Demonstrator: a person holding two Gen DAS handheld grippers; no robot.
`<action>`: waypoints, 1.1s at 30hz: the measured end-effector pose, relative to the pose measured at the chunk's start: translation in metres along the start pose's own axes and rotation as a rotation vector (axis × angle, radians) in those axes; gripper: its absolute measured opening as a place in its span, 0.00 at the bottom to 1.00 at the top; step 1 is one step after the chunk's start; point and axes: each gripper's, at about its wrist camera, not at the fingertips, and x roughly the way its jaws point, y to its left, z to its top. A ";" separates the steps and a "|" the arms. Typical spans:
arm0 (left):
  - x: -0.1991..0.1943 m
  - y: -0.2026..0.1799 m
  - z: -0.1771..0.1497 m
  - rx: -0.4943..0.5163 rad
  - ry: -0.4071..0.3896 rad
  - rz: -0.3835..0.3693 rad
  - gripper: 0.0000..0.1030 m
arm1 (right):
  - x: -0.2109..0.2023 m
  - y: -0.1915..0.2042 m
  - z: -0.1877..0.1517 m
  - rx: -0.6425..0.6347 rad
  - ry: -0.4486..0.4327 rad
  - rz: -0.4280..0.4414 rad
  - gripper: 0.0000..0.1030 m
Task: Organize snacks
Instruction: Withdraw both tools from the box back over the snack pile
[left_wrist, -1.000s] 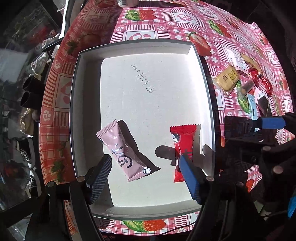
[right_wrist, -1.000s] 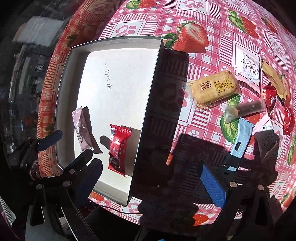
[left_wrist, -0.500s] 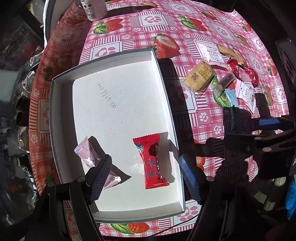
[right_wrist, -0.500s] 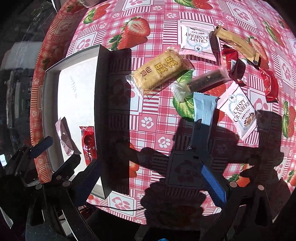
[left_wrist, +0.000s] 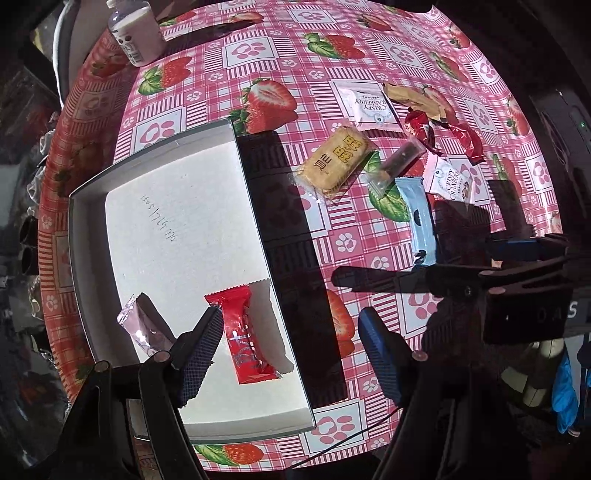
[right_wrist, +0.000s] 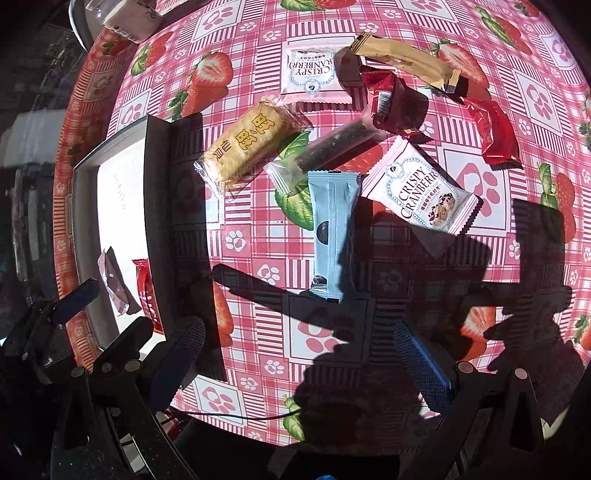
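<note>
Both pairs of jaws stand wide apart with nothing between them: the left gripper (left_wrist: 291, 343) hangs over the right wall of the box (left_wrist: 258, 206), and the right gripper (right_wrist: 303, 354) hangs over bare cloth just right of the box, below the loose snacks.

The table (right_wrist: 258, 44) in its strawberry-and-paw cloth is the largest thing here. The strip of cloth along the box's right wall lies in shadow and holds nothing but the shade of the tools. The white box itself has most of its floor free. Only its near end is taken, by a red packet (left_wrist: 242, 332) lying close to the right wall and a pale pink packet (left_wrist: 138, 326) to the left of it.

Right of the box the snacks sit bunched together. Nearest it is a yellow cracker pack (right_wrist: 245, 144). Beyond lie a light blue bar (right_wrist: 330, 229), a clear-wrapped dark bar (right_wrist: 332, 147) and two pink-and-white cranberry packs (right_wrist: 421, 195), one behind the cracker pack and one right of the blue bar. Farthest off are a tan wrapper (right_wrist: 402, 62) and two red candies (right_wrist: 495, 133). A white bottle (left_wrist: 136, 33) stands at the table's far edge, behind the box.
</note>
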 end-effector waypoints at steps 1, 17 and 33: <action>-0.006 -0.003 0.003 0.003 -0.011 -0.021 0.76 | -0.001 -0.005 -0.001 0.009 -0.004 -0.002 1.00; -0.272 -0.064 0.095 -0.011 -0.449 -0.806 0.77 | -0.011 -0.108 -0.031 0.263 -0.063 0.007 1.00; -0.435 -0.162 0.140 0.144 -0.327 -1.624 0.80 | -0.037 -0.130 -0.049 0.335 -0.140 0.067 1.00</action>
